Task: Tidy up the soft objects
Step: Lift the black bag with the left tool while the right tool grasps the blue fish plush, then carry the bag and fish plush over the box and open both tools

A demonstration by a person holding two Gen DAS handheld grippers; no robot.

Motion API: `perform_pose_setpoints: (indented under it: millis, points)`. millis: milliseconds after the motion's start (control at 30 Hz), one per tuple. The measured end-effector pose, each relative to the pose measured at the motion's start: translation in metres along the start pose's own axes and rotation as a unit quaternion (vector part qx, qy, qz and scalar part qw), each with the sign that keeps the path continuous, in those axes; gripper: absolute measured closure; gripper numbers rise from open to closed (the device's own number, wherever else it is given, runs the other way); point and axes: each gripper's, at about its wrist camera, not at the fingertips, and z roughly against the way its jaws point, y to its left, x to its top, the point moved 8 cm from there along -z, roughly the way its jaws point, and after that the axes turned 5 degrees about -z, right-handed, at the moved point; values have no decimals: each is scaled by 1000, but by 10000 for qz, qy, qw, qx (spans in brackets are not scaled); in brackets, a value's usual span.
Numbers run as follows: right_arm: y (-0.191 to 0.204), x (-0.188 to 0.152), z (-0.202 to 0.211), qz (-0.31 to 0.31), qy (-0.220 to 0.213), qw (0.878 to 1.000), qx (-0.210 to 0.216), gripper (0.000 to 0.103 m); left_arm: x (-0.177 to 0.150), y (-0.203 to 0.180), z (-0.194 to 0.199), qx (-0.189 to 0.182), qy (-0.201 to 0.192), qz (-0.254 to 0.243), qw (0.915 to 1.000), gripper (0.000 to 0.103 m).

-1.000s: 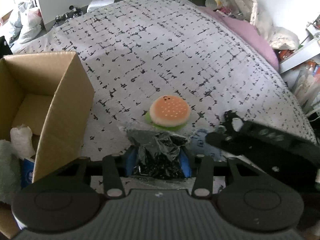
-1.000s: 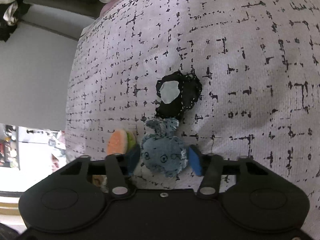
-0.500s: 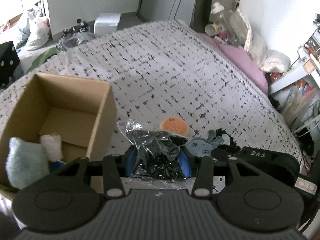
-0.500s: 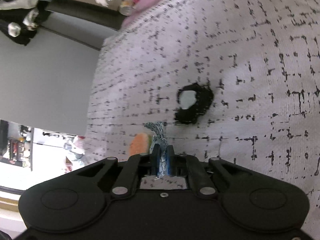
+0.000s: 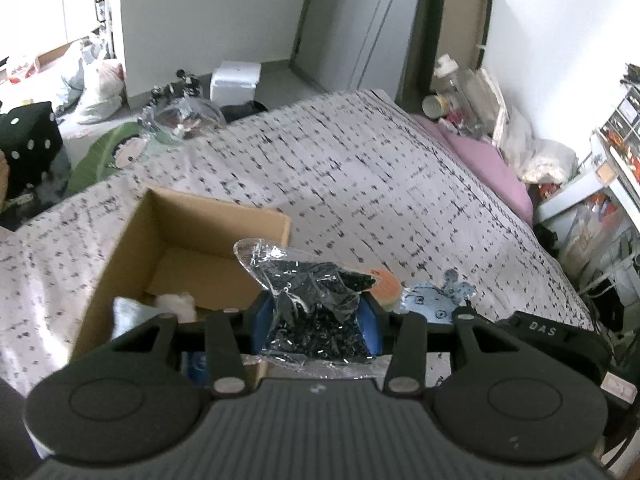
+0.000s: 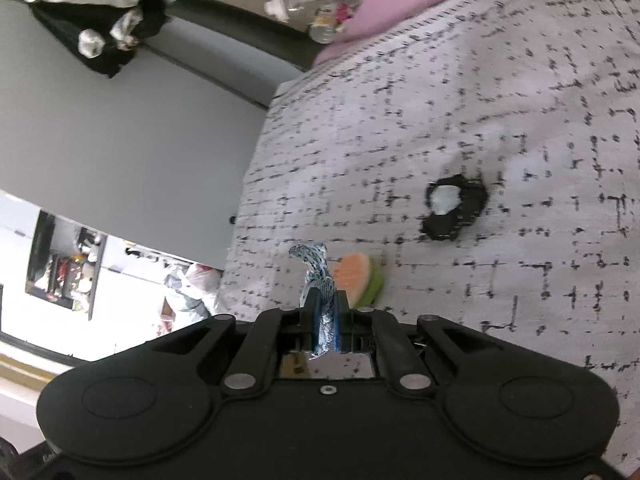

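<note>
At the bottom centre of the left wrist view, the left gripper [image 5: 316,328] is seen clamped on a crinkled clear bag of black pieces [image 5: 316,300], which is squeezed between the blue pads [image 5: 262,316] and lifted clear of the bedspread [image 5: 360,184]. Just behind it, at lower left, an open cardboard box [image 5: 192,232] is set on the bed, and a pale blue soft item [image 5: 128,314] and a white one [image 5: 176,304] are visible inside it. To the right of the bag, a blue fabric toy [image 5: 432,300] is held up by the right gripper [image 5: 460,314], with an orange-topped burger-shaped cushion [image 5: 386,286] partly hidden behind. In the right wrist view, the right gripper [image 6: 325,316] is shown at lower centre, its jaws having just been closing and now pressed tight on the blue fabric toy [image 6: 316,276], which is pinched flat between them. Just beyond, the burger-shaped cushion [image 6: 358,280] is lying on the bedspread [image 6: 500,100], and farther off, at centre right, a small black fabric piece with a pale patch [image 6: 454,206] is seen. A pink pillow [image 6: 392,8] is visible at the top edge.
</note>
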Motion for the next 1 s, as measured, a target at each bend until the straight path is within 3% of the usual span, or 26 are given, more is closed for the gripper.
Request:
perform_pose_setpoints:
  millis: [567, 1000]
  points:
    - [72, -35, 4, 954, 258, 9905, 954, 97, 13, 63, 32, 333, -275, 335, 9985, 58]
    - [107, -86, -19, 1668, 696, 9794, 899, 97, 10, 103, 33, 356, -266, 577, 9973, 58]
